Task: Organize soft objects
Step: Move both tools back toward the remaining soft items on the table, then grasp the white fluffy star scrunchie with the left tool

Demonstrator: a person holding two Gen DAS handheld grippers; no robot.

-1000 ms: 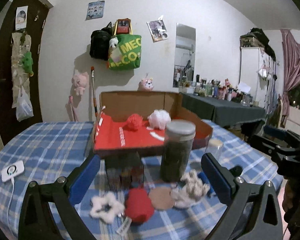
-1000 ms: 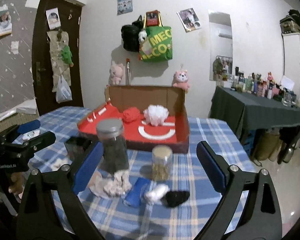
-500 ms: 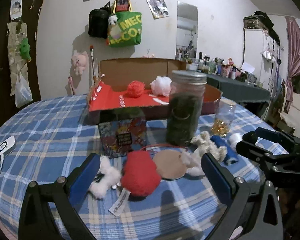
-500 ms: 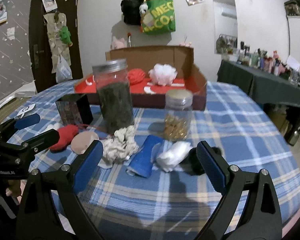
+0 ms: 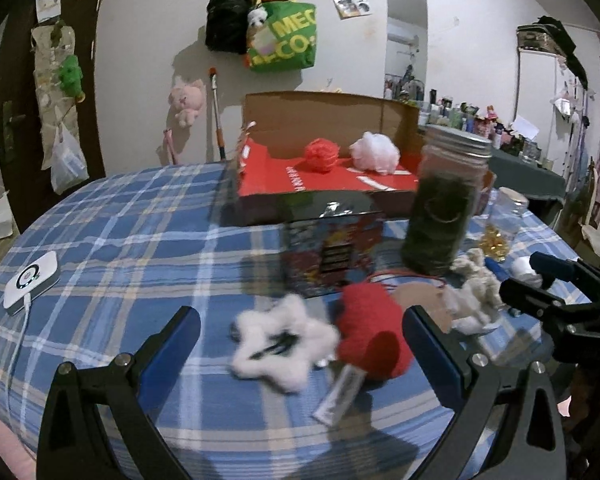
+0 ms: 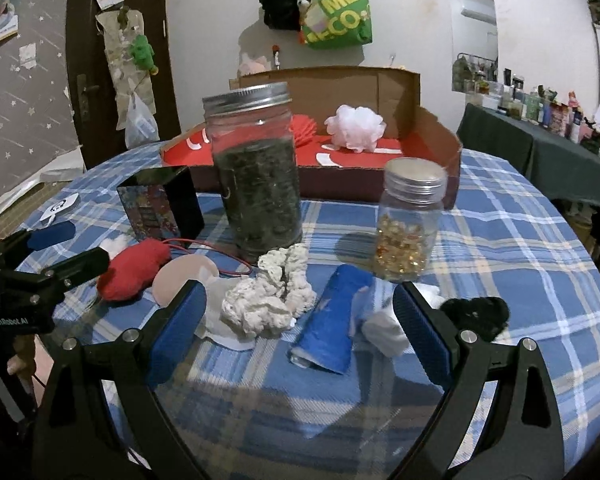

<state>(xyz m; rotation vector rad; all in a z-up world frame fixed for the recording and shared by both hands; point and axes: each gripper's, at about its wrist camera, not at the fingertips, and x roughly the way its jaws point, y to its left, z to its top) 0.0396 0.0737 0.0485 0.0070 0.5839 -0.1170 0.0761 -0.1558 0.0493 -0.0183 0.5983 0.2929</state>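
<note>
**A:** What do your two grippers frame here?

**B:** Your left gripper [image 5: 300,336] hangs with fingers spread wide and nothing between them, low over the near edge of the table [image 5: 120,220]. It brackets the white star plush [image 5: 284,344] and the red plush [image 5: 370,332], which touch each other. Your right gripper [image 6: 300,320], likewise released and empty, brackets the cream scrunchie [image 6: 272,300] and the blue roll [image 6: 332,320]; a white soft piece [image 6: 384,330] and a black fluffy item [image 6: 476,314] lie just beside its right finger.

**A:** Why are the soft items grouped at the near edge?

**B:** Probably as a staging row: the red-lined cardboard box [image 5: 324,180] toward the far edge already holds a red pom [image 5: 320,154] and a white pom [image 5: 374,152], so it appears to be the destination. The tall jar [image 6: 256,172], small jar [image 6: 410,224] and printed box [image 5: 332,256] stand between the row and the box, so you would lift over them.

**A:** What writing is legible?

**B:** The green bag [image 6: 336,12] on the wall reads "MEC" over "ECO:", partly cut off. The left gripper's body, seen from the right wrist, bears small lettering resembling "GenRobot AI". The print on the red lining is too blurred to read.
</note>
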